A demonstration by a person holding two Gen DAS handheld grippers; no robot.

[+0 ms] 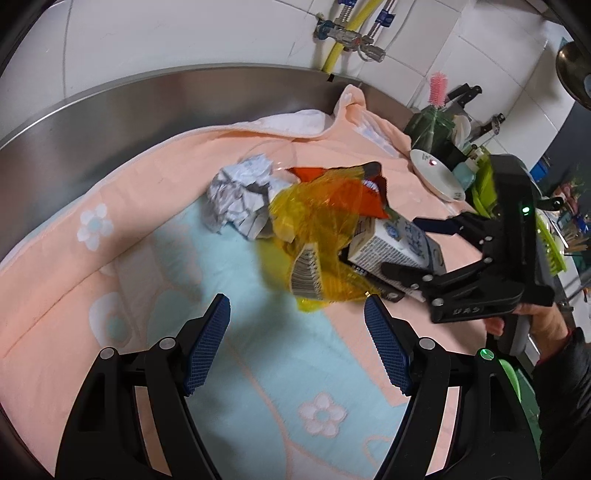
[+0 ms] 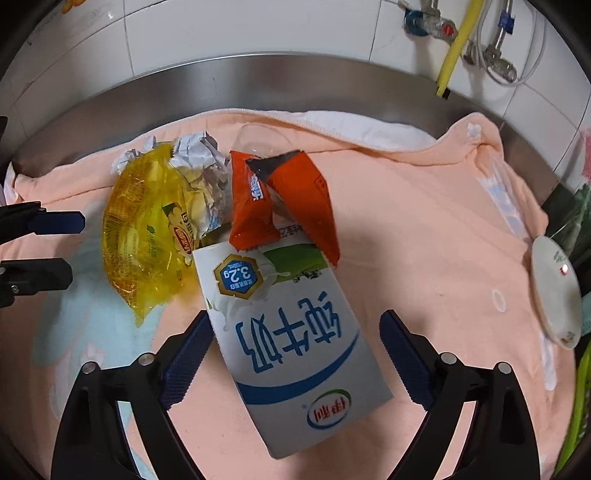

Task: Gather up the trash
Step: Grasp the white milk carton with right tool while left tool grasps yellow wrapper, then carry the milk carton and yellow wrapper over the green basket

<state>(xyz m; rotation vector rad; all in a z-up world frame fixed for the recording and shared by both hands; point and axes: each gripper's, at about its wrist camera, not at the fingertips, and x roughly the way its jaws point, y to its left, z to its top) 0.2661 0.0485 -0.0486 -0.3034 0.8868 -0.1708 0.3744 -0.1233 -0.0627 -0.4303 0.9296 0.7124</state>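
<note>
A heap of trash lies on a peach and blue towel (image 1: pixel 147 258): a white milk carton (image 2: pixel 295 339), an orange wrapper (image 2: pixel 288 199), a yellow plastic bag (image 2: pixel 144 229) and crumpled paper (image 2: pixel 199 155). My right gripper (image 2: pixel 295 354) is open, its jaws on either side of the carton; the left pad touches it. In the left wrist view, the right gripper (image 1: pixel 402 243) straddles the carton (image 1: pixel 395 243). My left gripper (image 1: pixel 297 343) is open and empty, just short of the yellow bag (image 1: pixel 314 229), with paper (image 1: pixel 240 195) beyond.
The towel (image 2: pixel 424 221) covers a steel counter with a raised back rim (image 1: pixel 184 96) below a tiled wall with pipes (image 1: pixel 351 33). A white plate (image 1: pixel 436 173) leans at the right, beside a green rack (image 1: pixel 484 184), knives and a pink brush (image 1: pixel 437 88).
</note>
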